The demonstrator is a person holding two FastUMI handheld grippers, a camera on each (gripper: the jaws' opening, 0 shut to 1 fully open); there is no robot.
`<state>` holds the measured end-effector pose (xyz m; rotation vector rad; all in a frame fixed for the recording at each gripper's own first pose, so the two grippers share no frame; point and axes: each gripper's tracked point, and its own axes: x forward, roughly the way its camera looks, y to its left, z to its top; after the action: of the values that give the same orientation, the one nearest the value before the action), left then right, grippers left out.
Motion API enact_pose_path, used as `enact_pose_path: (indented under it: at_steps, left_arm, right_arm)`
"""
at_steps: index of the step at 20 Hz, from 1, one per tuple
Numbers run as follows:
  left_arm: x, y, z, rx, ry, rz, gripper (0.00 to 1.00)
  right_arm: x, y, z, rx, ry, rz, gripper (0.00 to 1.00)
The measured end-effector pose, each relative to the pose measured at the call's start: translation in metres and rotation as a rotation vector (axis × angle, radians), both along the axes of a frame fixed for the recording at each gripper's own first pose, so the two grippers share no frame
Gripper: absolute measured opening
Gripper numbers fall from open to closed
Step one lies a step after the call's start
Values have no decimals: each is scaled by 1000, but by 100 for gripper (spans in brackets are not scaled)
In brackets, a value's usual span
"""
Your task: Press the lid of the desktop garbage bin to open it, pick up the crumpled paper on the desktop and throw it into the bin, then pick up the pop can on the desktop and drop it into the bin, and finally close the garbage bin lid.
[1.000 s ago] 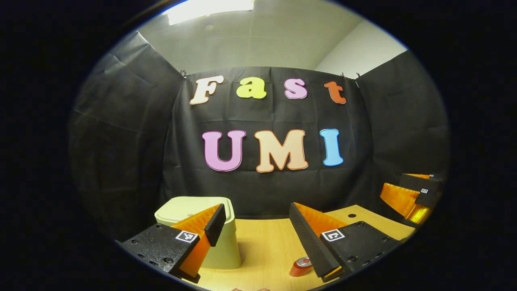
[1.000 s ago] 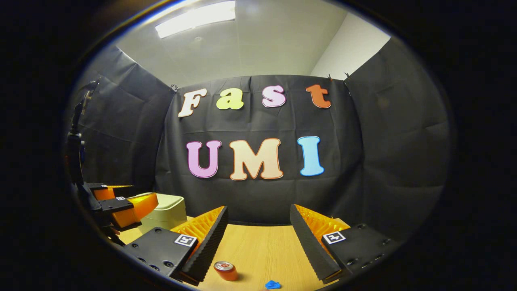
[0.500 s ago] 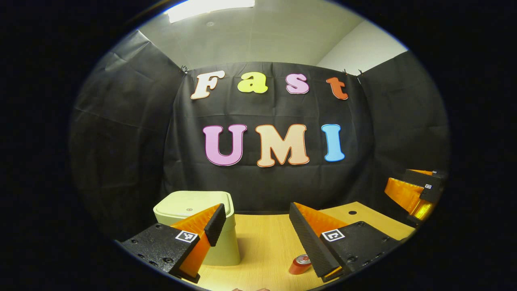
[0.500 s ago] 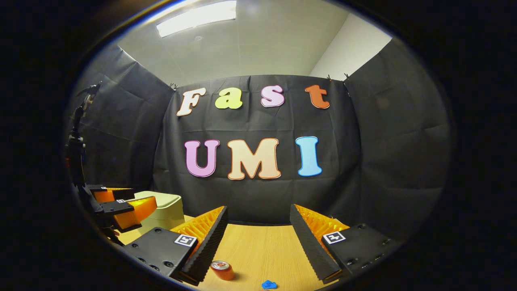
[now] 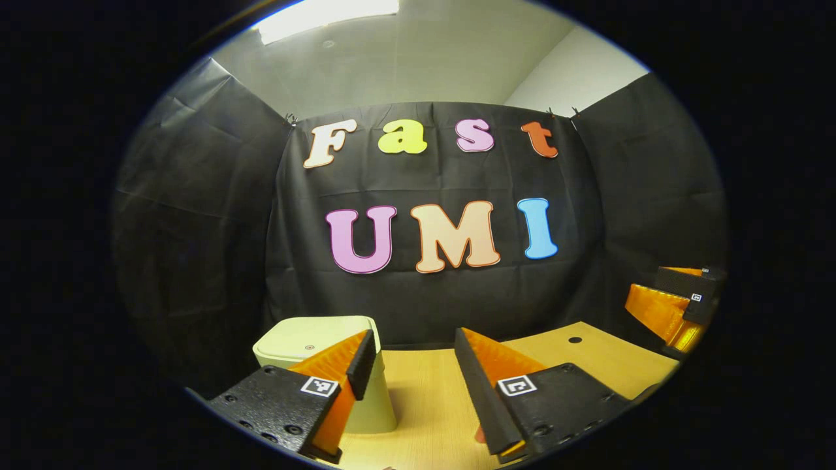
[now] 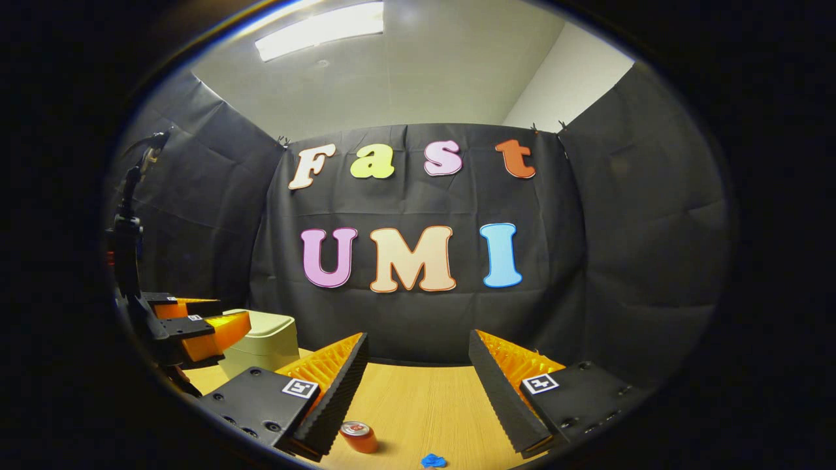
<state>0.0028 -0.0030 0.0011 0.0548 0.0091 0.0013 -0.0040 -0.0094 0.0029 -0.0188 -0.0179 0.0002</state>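
The pale green bin (image 5: 313,356), lid down, stands at the table's back left; it is also in the right gripper view (image 6: 266,341). My left gripper (image 5: 411,356) hovers open just right of the bin, its left finger overlapping the lid's edge. A sliver of the red pop can (image 5: 480,434) peeks from behind its right finger. The right gripper view has the pop can (image 6: 357,436) lying on its side near the front, with the blue crumpled paper (image 6: 432,461) to its right. My right gripper (image 6: 418,356) is open above them and holds nothing.
The wooden table (image 6: 424,405) runs back to the black cloth wall. A small dark hole (image 5: 575,339) marks its right part. A dark stand (image 6: 127,241) rises at the far left. Each gripper shows in the other's view: right (image 5: 646,290), left (image 6: 232,314).
My left gripper's fingers have drawn closer together and the hand has shifted, so the can has slipped behind the right finger. The right gripper has barely moved.
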Motion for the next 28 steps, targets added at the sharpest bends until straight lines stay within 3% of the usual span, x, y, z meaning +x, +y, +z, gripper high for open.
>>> enact_pose_path:
  at_steps: [4,5,7,9,14,20,22,26,28]
  left_arm:
    - [3,5,3,-6,-2,8,35]
    - [6,12,2,-1,8,27,19]
    - [7,29,5,5,6,59,0]
    - [13,38,0,14,23,68,0]
    - [40,101,-7,20,37,176,0]
    - [65,167,-66,-26,165,288,0]
    - [68,174,-82,-31,205,292,0]
    - [71,175,-83,-40,144,266,0]
    - [74,171,-80,-160,99,235,0]
  right_arm:
    - [-1,-1,-1,-10,-3,-1,97]
    - [-2,-1,-1,-9,-2,-2,97]
    - [-3,-1,-1,-8,-3,-6,97]
    - [-5,0,-2,-9,-3,-12,97]
    - [-11,1,-8,-23,13,-40,94]
    - [-17,0,-17,-55,43,-85,97]
    - [-19,2,-19,-68,52,-94,96]
    - [-19,9,-27,-69,76,-95,98]
    - [-18,11,-34,-61,94,-92,98]
